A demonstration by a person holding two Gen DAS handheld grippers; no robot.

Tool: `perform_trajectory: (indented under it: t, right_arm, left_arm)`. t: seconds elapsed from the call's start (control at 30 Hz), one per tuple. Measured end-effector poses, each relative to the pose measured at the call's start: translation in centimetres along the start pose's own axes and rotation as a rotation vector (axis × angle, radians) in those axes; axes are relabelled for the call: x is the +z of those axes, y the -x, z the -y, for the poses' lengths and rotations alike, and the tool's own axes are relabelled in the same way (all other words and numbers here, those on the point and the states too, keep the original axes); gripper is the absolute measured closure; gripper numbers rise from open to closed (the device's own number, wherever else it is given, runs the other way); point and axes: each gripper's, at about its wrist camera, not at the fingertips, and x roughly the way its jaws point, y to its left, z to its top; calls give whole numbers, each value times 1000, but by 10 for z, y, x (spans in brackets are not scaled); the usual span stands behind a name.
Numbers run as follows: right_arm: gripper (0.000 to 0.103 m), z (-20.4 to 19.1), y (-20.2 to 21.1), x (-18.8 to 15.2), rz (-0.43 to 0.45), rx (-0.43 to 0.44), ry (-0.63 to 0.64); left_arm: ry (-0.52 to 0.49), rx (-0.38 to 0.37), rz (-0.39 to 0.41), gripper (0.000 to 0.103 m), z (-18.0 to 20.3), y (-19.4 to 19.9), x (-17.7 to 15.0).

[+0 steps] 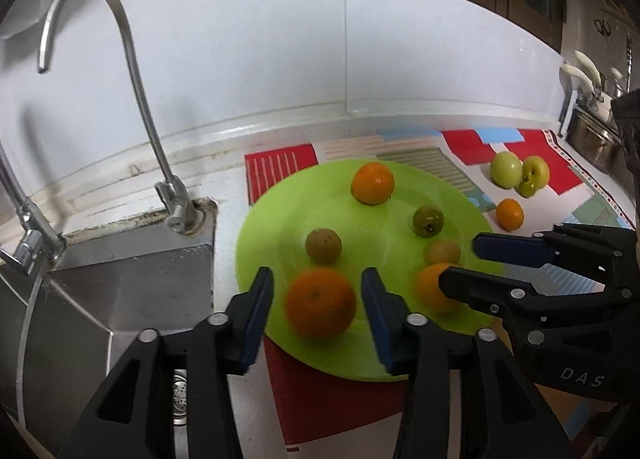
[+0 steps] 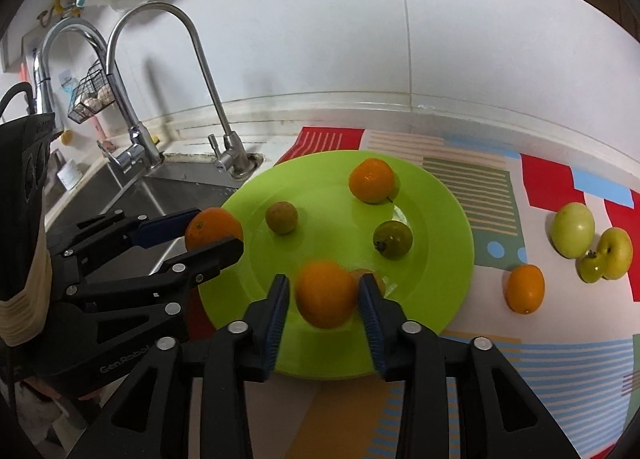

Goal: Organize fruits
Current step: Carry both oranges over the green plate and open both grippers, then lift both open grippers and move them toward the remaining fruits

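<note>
Glossy green plate [image 2: 448, 227], round oranges [image 2: 326, 293], padded fingers [image 2: 370, 309]

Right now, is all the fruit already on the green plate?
No: in the right wrist view an orange and three green fruits lie on the mat, off the plate.

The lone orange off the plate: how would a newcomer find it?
Start at the green plate, then look right onto the patterned mat. The orange lies there between the plate and the green apples; it is the only orange fruit on the mat.
</note>
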Motion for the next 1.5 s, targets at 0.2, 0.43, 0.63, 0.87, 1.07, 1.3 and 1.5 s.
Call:
perform_trajectory:
  t: [0.2, 0.43, 0.63, 0.87, 1.07, 1.3, 1.5]
  right_arm:
    - [57, 6, 18, 0, 40, -52, -5]
    - [49, 13, 49, -6, 83, -81, -24]
    - [38, 22, 81, -13, 138, -123, -39]
    - [32, 38, 117, -21, 196, -168, -65]
    - [32, 57, 140, -27, 223, -199, -85]
    - [32, 77, 163, -32, 254, -217, -72]
    - [32, 95, 177, -33, 270, -222, -57]
  left_arm:
    - [7, 40, 28, 49, 5, 19, 2]
    - [43, 68, 58, 41, 17, 46, 1]
    - [48, 83, 88, 32, 34, 70, 3]
    - [52, 92, 124, 24, 60, 93, 8]
    - [53, 85, 138, 21, 82, 102, 11]
    - [60, 89, 163, 18, 111, 111, 18]
    - [74, 99, 177, 17, 134, 114, 23]
